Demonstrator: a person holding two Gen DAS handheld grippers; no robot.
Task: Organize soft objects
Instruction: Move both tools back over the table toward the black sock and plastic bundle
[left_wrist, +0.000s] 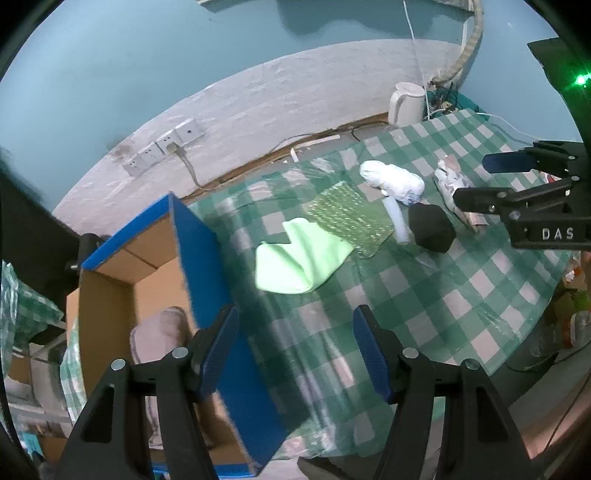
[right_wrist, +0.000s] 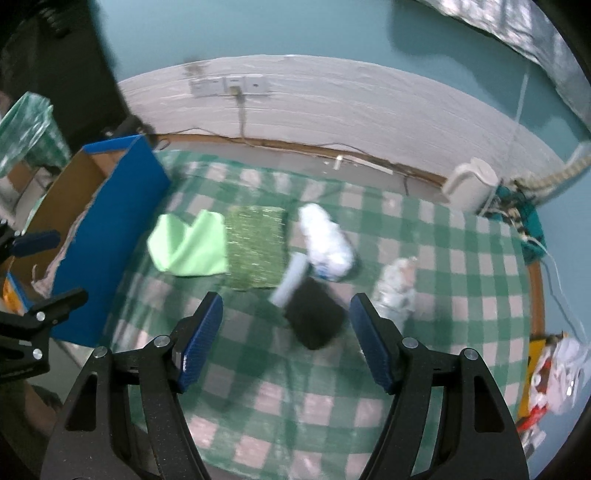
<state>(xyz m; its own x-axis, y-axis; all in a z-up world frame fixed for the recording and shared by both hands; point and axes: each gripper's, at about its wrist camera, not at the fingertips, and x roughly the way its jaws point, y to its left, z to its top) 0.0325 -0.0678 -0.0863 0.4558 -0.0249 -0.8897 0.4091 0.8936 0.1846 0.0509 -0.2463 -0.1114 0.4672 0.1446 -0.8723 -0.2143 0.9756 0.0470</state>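
On the green checked tablecloth (left_wrist: 461, 291) lie a light green cloth (left_wrist: 299, 258), a bubble wrap sheet (left_wrist: 351, 218), a white bundle (left_wrist: 391, 181), a white foam tube (left_wrist: 397, 219), a black foam block (left_wrist: 432, 229) and a crumpled wrapper (left_wrist: 452, 184). A blue-sided cardboard box (left_wrist: 207, 280) at the left holds a pinkish soft item (left_wrist: 159, 332). My left gripper (left_wrist: 295, 350) is open and empty above the box's edge. My right gripper (right_wrist: 286, 339) is open and empty, just short of the black foam block (right_wrist: 316, 317). The right gripper also shows in the left wrist view (left_wrist: 476, 177).
A white kettle (left_wrist: 406, 101) and tangled cables (left_wrist: 443, 96) stand at the table's far corner. Wall sockets (left_wrist: 162, 147) sit on the white wall behind. Packets and clutter (right_wrist: 554, 373) lie off the right edge. A green plastic bag (right_wrist: 22, 125) hangs at the far left.
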